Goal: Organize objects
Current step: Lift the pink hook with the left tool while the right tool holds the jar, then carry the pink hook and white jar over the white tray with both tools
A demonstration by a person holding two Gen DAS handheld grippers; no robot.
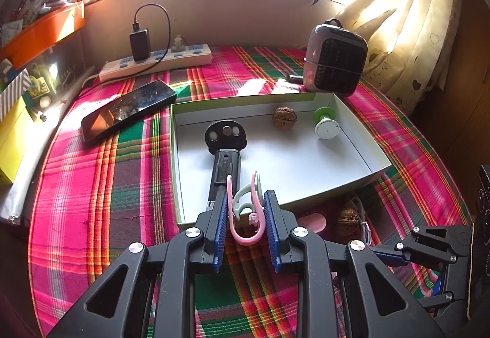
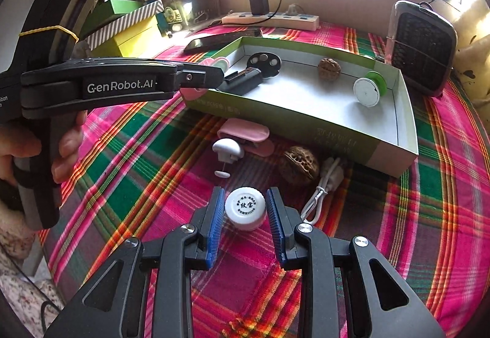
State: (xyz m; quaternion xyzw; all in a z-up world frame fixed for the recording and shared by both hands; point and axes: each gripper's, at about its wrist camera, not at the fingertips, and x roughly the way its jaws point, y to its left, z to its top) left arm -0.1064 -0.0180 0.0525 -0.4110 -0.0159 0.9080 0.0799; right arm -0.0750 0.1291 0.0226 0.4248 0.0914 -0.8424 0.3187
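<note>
My left gripper (image 1: 246, 200) is shut on a pink hook (image 1: 245, 238) and a mint hook (image 1: 242, 195), just above the near-left corner of a green-rimmed white box (image 1: 245, 99). Inside the box lie a black tool with a round head (image 1: 225, 154), a walnut (image 1: 284, 118) and a green-and-white spool (image 1: 326, 123). In the right wrist view, my right gripper (image 2: 246, 194) is shut on a small white jar (image 2: 245, 209) with black characters on its lid, low over the plaid cloth in front of the box (image 2: 275, 117). The left gripper (image 2: 211, 77) reaches in from the left.
On the cloth before the box lie a pink clip (image 2: 245, 131), a white mushroom-shaped piece (image 2: 228, 149), a second walnut (image 2: 298, 165) and a white cable (image 2: 324, 184). A phone (image 1: 128, 109), a power strip (image 1: 159, 62) and a small heater (image 1: 335, 59) stand behind.
</note>
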